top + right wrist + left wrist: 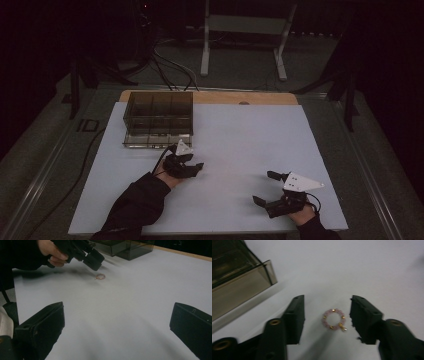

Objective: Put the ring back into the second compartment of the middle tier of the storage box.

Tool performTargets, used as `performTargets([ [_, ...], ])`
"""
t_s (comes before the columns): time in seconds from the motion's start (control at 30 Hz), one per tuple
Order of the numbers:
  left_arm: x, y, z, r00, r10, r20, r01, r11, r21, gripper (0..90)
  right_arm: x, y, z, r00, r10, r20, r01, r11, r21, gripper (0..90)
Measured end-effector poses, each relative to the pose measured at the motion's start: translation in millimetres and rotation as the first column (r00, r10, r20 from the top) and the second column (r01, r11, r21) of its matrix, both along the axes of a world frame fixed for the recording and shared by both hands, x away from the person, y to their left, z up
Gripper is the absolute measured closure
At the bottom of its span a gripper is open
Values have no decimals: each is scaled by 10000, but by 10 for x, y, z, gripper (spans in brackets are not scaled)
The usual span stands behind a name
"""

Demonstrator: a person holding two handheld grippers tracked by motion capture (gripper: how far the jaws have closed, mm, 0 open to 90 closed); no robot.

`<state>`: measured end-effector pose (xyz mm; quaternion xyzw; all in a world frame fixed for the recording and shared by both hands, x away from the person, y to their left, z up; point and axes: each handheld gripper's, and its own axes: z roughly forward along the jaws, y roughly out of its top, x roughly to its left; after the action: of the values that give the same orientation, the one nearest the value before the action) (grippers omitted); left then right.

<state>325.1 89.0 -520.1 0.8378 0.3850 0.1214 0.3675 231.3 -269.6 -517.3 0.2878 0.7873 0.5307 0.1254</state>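
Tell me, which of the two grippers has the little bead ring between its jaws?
The left gripper: the bead ring lies untouched between its jaws. The right gripper frames bare table.

Place: looked like a lab or recording studio.
Walls: dark all round, black drapes.
Floor: grey carpet, cables (167, 65) trailing across it.
Frame: white metal stand (245, 35) behind.
Surface (240, 140): white board, lit from above.
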Motion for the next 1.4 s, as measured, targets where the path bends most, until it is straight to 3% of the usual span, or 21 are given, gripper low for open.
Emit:
performTargets([
  [0.07, 14, 5, -9, 9999, 38, -123, -40, 9999, -105, 534, 1, 0, -1, 10000, 2, -9, -2, 10000, 10, 0],
  [0.27, 38, -9, -65, 9997, -65, -241, 70, 9998, 208, 684, 0, -2, -1, 10000, 4, -24, -4, 10000, 18, 0],
  [0.33, 53, -5, -79, 9994, -138, -308, 143, 9998, 134, 704, 0, -1, -3, 10000, 3, -37, -3, 10000, 20, 0],
  [0.43, 76, -1, -90, 9990, -112, -442, 111, 9999, -9, 729, -1, 0, -3, 10000, 4, -26, -4, 10000, 1, 0],
  [0.7, 99, -25, -139, 9977, -269, -625, 281, 9994, 196, 776, -2, -5, -2, 10000, -10, -36, 10, 10000, -1, 0],
  [0.97, 91, -45, -148, 9976, -365, -584, 380, 9990, 255, 817, -2, -2, -3, 10000, -10, -34, 10, 10000, -20, 0],
  [1.4, 105, -64, -135, 9973, -141, -724, 174, 9988, 461, 878, -1, 10, -9, 10000, -24, -52, 24, 9999, -99, 0],
])
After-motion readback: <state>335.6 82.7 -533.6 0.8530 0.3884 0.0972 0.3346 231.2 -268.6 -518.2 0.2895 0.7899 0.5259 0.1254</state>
